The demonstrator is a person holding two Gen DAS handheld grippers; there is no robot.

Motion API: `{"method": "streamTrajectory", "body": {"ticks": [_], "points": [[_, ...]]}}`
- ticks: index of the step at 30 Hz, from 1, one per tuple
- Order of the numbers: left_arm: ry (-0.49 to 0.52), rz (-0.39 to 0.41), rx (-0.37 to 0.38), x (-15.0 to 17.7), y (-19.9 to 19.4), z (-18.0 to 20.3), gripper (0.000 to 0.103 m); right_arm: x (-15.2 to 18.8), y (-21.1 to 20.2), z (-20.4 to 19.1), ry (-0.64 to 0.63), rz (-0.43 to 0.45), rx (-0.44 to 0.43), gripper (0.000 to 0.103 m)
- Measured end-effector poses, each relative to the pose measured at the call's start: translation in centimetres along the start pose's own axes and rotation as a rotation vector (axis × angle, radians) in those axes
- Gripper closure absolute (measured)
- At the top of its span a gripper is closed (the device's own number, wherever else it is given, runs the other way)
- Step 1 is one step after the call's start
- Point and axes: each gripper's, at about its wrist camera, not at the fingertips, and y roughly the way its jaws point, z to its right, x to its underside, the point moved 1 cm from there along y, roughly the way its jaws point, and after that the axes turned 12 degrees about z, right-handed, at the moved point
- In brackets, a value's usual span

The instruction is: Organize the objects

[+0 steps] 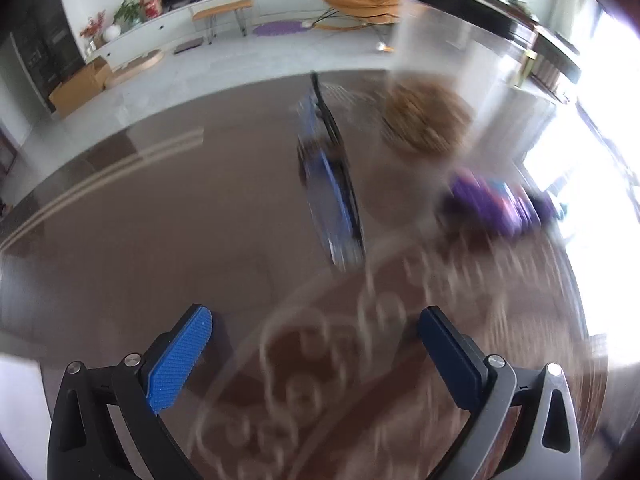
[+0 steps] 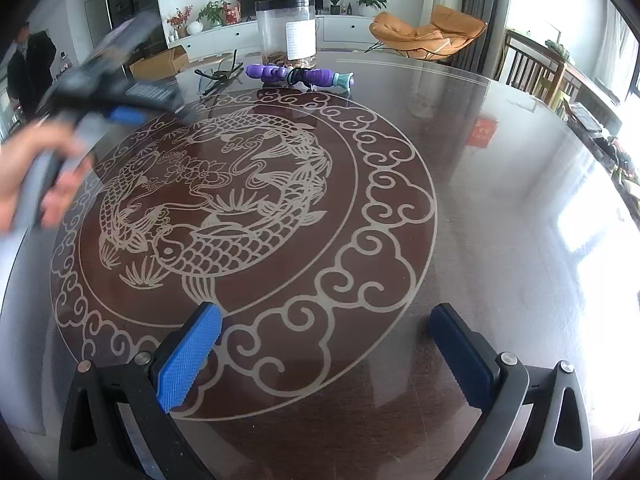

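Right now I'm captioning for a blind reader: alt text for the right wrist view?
Open right gripper hovers over a round dark table with a carp inlay. At its far edge stand a clear jar, a purple toy and glasses.

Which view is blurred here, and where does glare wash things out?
Left wrist view: heavy motion smear over the table, jar and purple toy; window glare blows out the right edge. Right wrist view: sharp, except the blurred left hand-held gripper; glare at right.

1 jar point(image 2: 285, 30), 1 purple toy point(image 2: 299, 76), 1 pr glasses point(image 2: 218, 76).
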Motion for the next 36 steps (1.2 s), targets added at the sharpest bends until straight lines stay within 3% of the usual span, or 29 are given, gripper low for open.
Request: {"method": "streamTrajectory", "body": {"ticks": [6, 7, 8, 11, 17, 20, 23, 24, 25, 26, 27, 29, 36], "points": [[-0.067, 0.012, -0.052, -4.6, 3.5, -0.2, 0.0, 0.0, 0.0, 0.0, 0.0, 0.0, 0.0, 0.0], [-0.068, 0.024, -0.056, -4.8, 3.5, -0.2, 0.008, 0.0, 0.0, 0.0, 0.0, 0.0, 0.0, 0.0], [-0.067, 0.051, -0.055, -4.9, 3.2, -0.2, 0.035, 0.0, 0.0, 0.0, 0.0, 0.0, 0.0, 0.0], [-0.071, 0.093, -0.007, -4.6, 1.9, -0.3, 0.077, 0.0, 0.1, 0.0, 0.0, 0.0, 0.0, 0.0], [0.009, 0.137, -0.007, 2.4, -3.2, -0.6, 0.078, 0.0, 0.1, 0.0, 0.0, 0.0, 0.0, 0.0], [-0.027, 0.153, 0.005, 8.9, -8.0, -1.7, 0.078, 0.1, 0.0, 0.0, 0.0, 0.001, 0.001, 0.0], [-0.031, 0.172, -0.015, 15.9, -13.0, -2.5, 0.076, 0.1, -0.1, 0.0, 0.0, 0.001, 0.002, 0.0], [-0.018, 0.18, -0.04, 18.6, -15.0, -2.4, 0.069, 0.1, -0.1, 0.0, 0.0, 0.001, 0.003, 0.0], [-0.006, 0.181, -0.051, 20.1, -15.9, -2.3, 0.04, 0.1, -0.1, 0.0, 0.0, 0.001, 0.003, 0.0], [0.002, 0.173, -0.058, 21.6, -16.8, -2.2, 0.002, 0.1, -0.2, 0.0, 0.0, 0.001, 0.004, 0.0], [0.012, 0.137, -0.061, 23.0, -17.0, -2.3, 0.0, 0.2, -0.2, 0.0, 0.0, 0.001, 0.003, 0.0], [0.021, 0.145, -0.017, 24.0, -17.9, -2.5, 0.0, 0.2, -0.3, 0.0, 0.0, 0.001, 0.003, 0.0], [0.015, 0.145, 0.009, 23.5, -17.7, -4.2, 0.0, 0.2, -0.3, 0.1, 0.002, 0.001, 0.002, 0.0]]}}
